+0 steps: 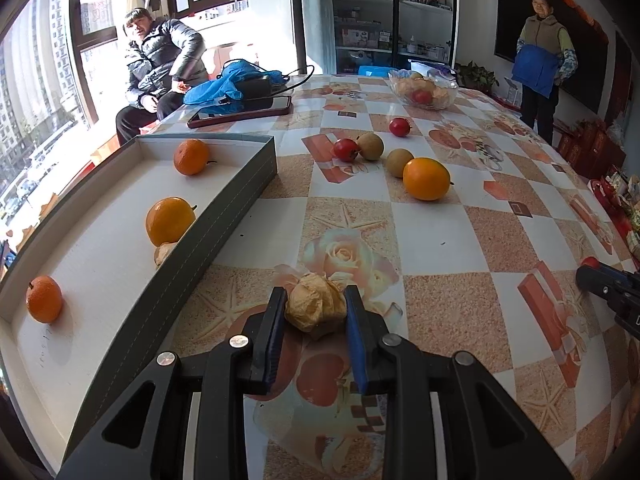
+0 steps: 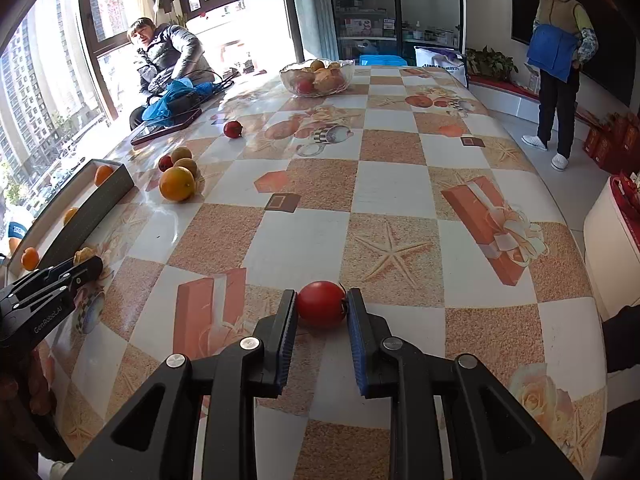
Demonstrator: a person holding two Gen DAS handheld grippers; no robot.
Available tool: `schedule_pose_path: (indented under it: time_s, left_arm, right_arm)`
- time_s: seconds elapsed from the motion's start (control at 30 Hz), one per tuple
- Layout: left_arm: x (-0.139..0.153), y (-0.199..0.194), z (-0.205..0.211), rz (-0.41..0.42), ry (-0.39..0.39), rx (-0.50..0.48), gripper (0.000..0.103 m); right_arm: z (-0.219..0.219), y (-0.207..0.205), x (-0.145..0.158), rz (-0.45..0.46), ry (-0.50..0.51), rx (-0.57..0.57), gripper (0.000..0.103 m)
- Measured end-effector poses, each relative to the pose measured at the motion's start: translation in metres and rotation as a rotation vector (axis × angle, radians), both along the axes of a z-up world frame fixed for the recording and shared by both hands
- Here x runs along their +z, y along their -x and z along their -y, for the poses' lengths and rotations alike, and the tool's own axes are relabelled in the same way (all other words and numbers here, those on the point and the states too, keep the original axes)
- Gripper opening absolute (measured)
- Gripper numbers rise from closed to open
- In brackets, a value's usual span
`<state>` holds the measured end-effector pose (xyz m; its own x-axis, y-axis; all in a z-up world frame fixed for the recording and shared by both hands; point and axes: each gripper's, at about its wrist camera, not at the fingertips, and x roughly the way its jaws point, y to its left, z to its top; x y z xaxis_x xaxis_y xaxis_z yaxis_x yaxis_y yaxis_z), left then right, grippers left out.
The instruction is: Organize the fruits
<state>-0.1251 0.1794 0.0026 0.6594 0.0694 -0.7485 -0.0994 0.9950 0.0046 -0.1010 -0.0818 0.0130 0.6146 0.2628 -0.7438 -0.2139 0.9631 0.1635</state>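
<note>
Left wrist: left gripper (image 1: 316, 300) clamps papery husked fruit (image 1: 315, 307), light, crushable. Right gripper (image 2: 322, 300) pinches red fruit (image 2: 321, 304) mid-body; smooth, slippery.

Left tool (image 1: 316, 306) clamped, angled down; right tool (image 2: 322, 306) clamped, angled down.

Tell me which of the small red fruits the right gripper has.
The red fruit nearest the table's front edge, clamped by the right gripper; the other loose red ones lie farther back.

shelf items (image 1: 372, 36) too small to identify. husk fruit (image 1: 165, 253) half hidden behind box wall (image 1: 224, 216). bowl contents (image 2: 316, 76) partly indistinct.
</note>
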Motion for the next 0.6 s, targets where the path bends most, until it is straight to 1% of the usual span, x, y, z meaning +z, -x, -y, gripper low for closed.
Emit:
schedule_pose_path:
  time_s: [0.1,0.2,0.3,0.4,0.5,0.6]
  left_arm:
    - [0.000,0.000,0.001,-0.001,-0.013,0.001,0.031]
    - [0.000,-0.001,0.008,-0.003,-0.053,0.004,0.031]
    - [0.000,-0.002,0.013,-0.013,-0.080,0.035,0.031]
    - [0.001,-0.004,0.017,-0.036,-0.091,0.072,0.031]
    - [0.001,-0.006,0.020,-0.051,-0.098,0.089,0.031]
    - [0.001,-0.005,0.018,-0.051,-0.081,0.093,0.031]
  right_arm:
    - [0.001,0.000,0.000,-0.001,-0.011,-0.001,0.026]
    - [0.001,0.001,0.000,-0.001,-0.009,0.000,0.026]
    - [0.001,0.000,0.000,-0.001,-0.010,-0.001,0.026]
    - [0.000,0.001,0.000,-0.001,-0.009,-0.001,0.026]
    - [0.000,0.001,0.000,-0.001,-0.005,-0.001,0.026]
    - [0.000,0.000,0.000,-0.001,-0.001,-0.001,0.026]
